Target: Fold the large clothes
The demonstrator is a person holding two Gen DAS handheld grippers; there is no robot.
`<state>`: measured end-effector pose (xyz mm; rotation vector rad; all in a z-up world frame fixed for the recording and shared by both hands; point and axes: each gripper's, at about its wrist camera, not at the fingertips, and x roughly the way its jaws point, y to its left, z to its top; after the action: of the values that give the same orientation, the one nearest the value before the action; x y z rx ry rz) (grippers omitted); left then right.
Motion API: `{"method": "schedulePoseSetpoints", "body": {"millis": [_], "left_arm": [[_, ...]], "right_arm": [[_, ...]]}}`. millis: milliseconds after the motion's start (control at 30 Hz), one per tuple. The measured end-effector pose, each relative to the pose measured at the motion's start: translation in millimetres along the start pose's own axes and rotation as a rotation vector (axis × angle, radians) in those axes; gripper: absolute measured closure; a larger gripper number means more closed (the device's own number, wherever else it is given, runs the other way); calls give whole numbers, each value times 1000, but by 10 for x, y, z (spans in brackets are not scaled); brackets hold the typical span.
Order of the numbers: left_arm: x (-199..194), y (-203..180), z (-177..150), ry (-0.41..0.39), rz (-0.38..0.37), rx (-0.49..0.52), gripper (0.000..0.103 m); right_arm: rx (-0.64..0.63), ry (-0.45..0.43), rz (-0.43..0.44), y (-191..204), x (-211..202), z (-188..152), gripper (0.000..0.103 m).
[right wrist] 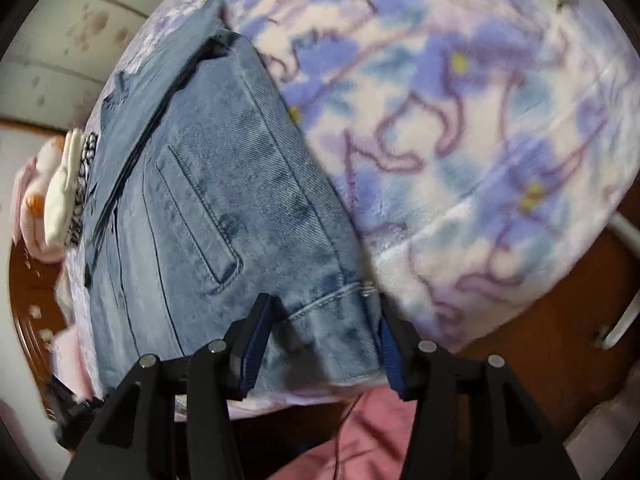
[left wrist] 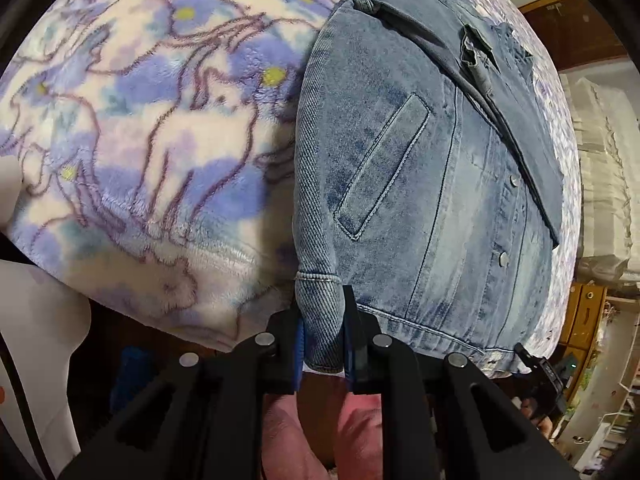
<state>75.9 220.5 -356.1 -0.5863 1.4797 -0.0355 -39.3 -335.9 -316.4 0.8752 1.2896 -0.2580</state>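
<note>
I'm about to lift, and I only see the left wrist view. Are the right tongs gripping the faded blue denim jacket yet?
Observer: Not yet, it seems. The right tongs straddle the hem corner of the faded blue denim jacket, with the jaws wide and apparently not pinching it.
Operator: Is anything beside the jacket on that side?
Observer: Yes, a rumpled white and pink cloth pile lies by its far edge.
Operator: What's past the hem corner?
Observer: The purple flowered fleece blanket ends there, and a brown wooden surface shows below its edge.
</note>
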Motion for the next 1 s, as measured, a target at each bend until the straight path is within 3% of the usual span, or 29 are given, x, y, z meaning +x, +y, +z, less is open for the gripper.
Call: {"method": "schedulePoseSetpoints", "body": {"millis": [100,367,533,600,667,767,1000], "left_arm": [[-3,40,0,1,-13,-20,90],[-127,-21,-42,-10,1,-84,91],[-340,-146,-19,-7,-42,-113,91],[-421,-229,-4,0,-37,-92,91],[-509,-335,34,24,-83,-84,91],[-620,-464,137,65,-124,-117,91],[-860,-771,441,141,-141,-208,91]], "right_arm": [[99,7,38,-103,17,6,53],[230,-43,76,-147,-247,-121,77],[291,-38,166,-22,-519,-156,88],[275,-30,186,111,-621,-134,88],[246,-23,198,248,-703,-104,89],[237,0,235,450,-784,-43,89],[192,39,334,903,-976,206,89]]}}
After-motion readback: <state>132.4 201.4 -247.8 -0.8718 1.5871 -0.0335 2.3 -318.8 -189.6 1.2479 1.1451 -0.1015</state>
